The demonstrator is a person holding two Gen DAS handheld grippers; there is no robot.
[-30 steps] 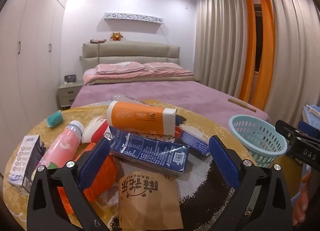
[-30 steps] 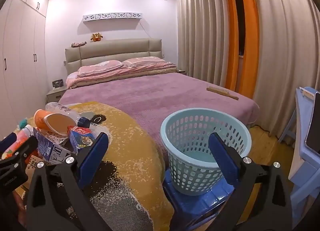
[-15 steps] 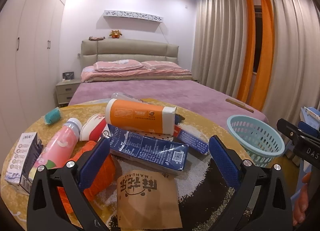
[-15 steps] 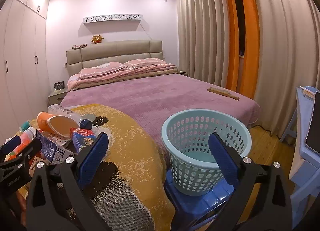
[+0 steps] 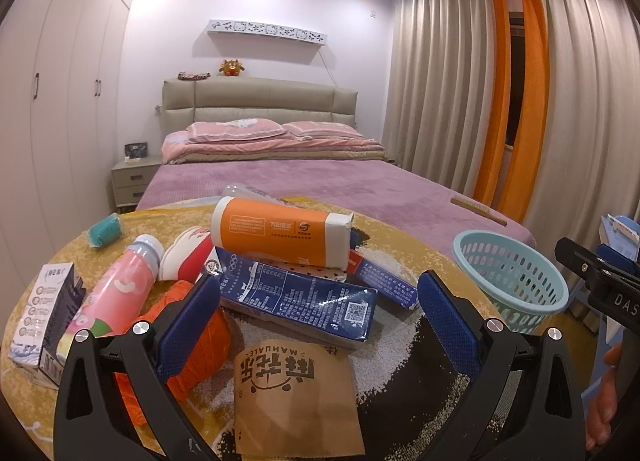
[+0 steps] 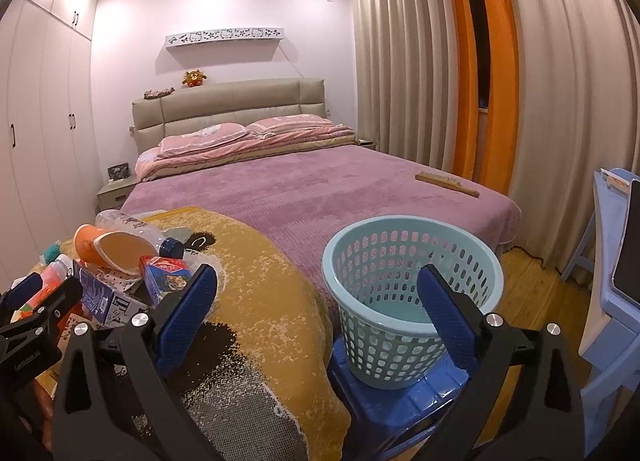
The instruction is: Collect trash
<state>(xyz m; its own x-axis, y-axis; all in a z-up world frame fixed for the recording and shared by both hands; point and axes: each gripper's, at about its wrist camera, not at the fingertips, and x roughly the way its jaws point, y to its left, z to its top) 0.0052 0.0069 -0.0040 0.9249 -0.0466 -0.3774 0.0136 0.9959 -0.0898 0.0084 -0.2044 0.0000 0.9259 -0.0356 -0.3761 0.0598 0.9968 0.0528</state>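
Bedroom, trash heaped on round tabletop with yellow patterned cover. Landmark: teal basket, standing on blue stool just right of tabletop. Left hand-held gripper released, jaws wide, hovering over dark blue carton left of basket; brown paper bag nearer camera; orange tube pack lying on pile behind carton; pink bottle far left. Right hand-held gripper released, empty, in front of basket
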